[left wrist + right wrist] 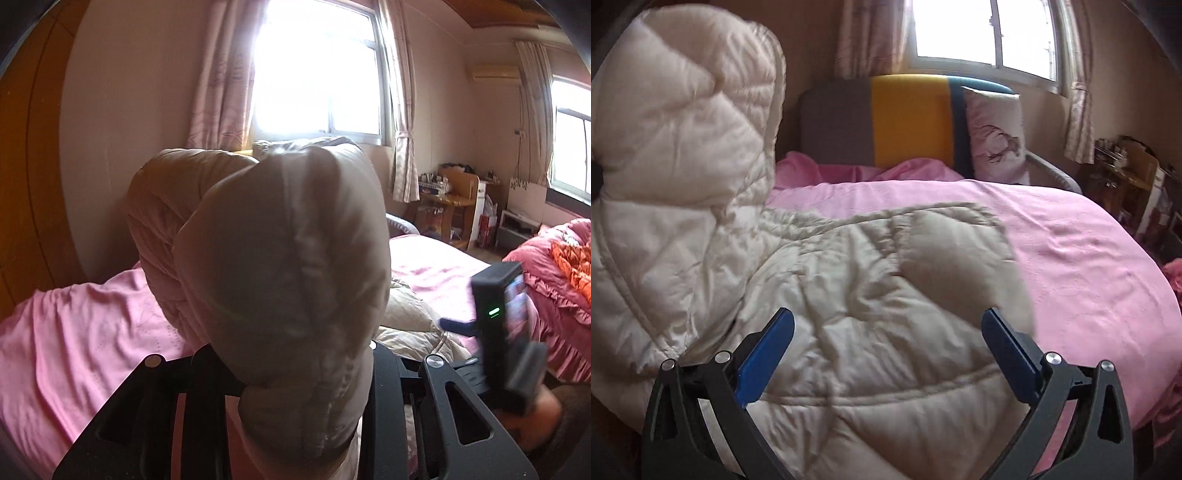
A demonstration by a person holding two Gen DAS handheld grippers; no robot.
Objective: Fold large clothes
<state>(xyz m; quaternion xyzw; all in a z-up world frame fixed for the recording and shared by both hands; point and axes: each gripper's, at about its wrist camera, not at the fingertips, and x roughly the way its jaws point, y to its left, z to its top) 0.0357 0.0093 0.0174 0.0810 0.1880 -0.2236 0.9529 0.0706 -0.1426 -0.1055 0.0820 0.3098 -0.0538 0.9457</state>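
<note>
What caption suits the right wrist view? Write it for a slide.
Open right gripper hovers over a cream quilted coat spread on the pink bedsheet.

Daylight blazed through the window (317,70), washing out the panes, with patterned curtains (221,77) hanging on both sides. The walls (122,110) were pale. A bed (1071,251) under a pink sheet filled the room, with a grey, yellow and blue headboard (886,125) and a printed pillow (995,136) against it. A cluttered wooden shelf (450,199) stood in the corner, and an air conditioner (493,72) sat high up.
</note>
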